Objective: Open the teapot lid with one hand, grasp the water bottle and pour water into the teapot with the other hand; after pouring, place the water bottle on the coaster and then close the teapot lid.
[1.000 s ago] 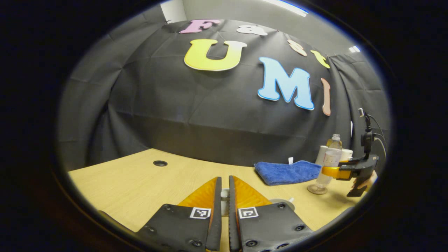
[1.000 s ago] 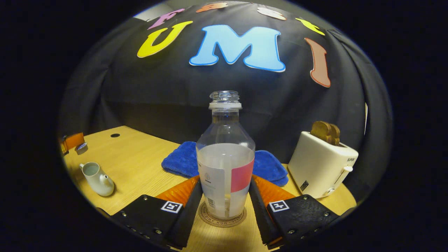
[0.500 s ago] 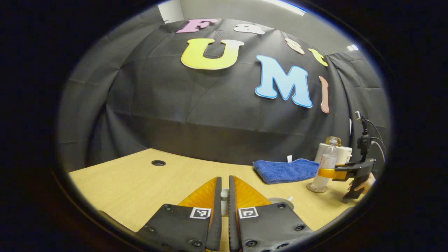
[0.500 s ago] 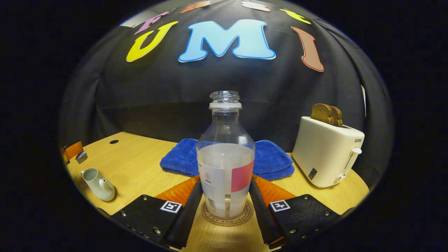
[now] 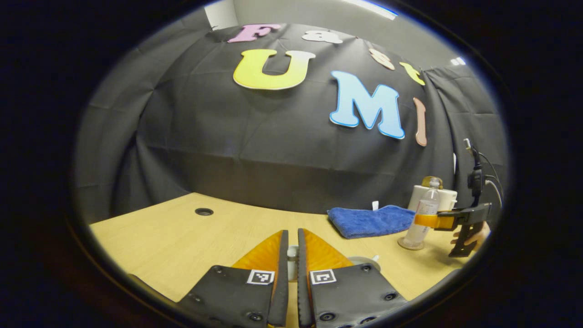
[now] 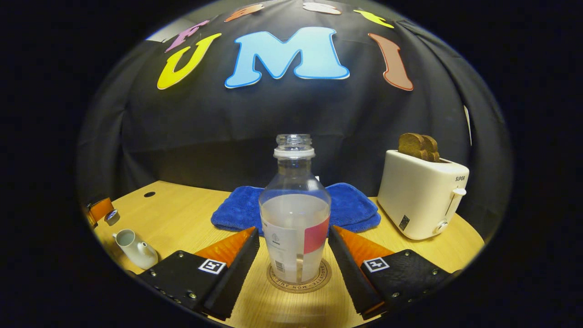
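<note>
Water bottle (image 6: 294,214) upright on coaster (image 6: 298,278), R gripper (image 6: 294,255) fingers apart, clear of it; L gripper (image 5: 292,259) clamped on lid (image 5: 292,260): risks = clipping bottle on retreat, lid slipping before teapot (image 6: 135,247) capped.

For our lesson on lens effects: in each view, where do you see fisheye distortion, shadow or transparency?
Left gripper view: the table's far edge bows and the cloth wall bulges. Right gripper view: sharp; the blue towel shows through the clear water bottle, and a soft shadow falls in front of the coaster.

counter (image 6: 191,218), pale wood | coaster (image 6: 299,281) lower centre | blue cloth (image 6: 350,207) behind | toaster (image 6: 421,196) right | teapot (image 6: 135,248) lower left
</note>
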Available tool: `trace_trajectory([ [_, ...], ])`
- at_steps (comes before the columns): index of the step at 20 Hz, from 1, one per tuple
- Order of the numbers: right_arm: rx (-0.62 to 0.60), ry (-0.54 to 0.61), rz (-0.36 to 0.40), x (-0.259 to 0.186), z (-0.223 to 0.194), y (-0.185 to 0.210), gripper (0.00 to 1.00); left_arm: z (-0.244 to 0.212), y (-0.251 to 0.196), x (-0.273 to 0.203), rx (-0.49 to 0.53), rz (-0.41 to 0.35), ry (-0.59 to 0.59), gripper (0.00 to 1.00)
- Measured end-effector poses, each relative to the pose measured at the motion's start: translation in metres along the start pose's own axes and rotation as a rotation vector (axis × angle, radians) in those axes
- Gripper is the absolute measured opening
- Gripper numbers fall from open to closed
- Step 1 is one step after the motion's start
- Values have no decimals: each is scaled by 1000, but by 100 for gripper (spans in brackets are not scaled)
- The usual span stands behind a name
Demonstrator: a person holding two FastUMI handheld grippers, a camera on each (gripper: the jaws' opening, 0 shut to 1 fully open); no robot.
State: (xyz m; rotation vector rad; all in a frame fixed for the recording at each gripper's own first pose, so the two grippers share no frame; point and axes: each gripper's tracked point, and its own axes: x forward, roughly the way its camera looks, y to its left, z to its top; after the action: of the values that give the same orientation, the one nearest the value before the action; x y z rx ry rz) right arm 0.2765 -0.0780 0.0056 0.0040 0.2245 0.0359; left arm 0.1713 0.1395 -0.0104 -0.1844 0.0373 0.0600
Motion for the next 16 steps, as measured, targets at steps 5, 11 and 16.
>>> trace_trajectory([
  [5, 29, -50, -74, -44, -1, -9, 94, 6, -10, -3, -7, -30, -14, 15],
  [11, -2, -108, -117, -111, -13, -6, 94, 9, -31, -8, -10, -81, -28, 15],
  [16, -33, -135, -77, -161, -30, 30, 94, 6, -56, -9, 9, -134, -28, 14],
])
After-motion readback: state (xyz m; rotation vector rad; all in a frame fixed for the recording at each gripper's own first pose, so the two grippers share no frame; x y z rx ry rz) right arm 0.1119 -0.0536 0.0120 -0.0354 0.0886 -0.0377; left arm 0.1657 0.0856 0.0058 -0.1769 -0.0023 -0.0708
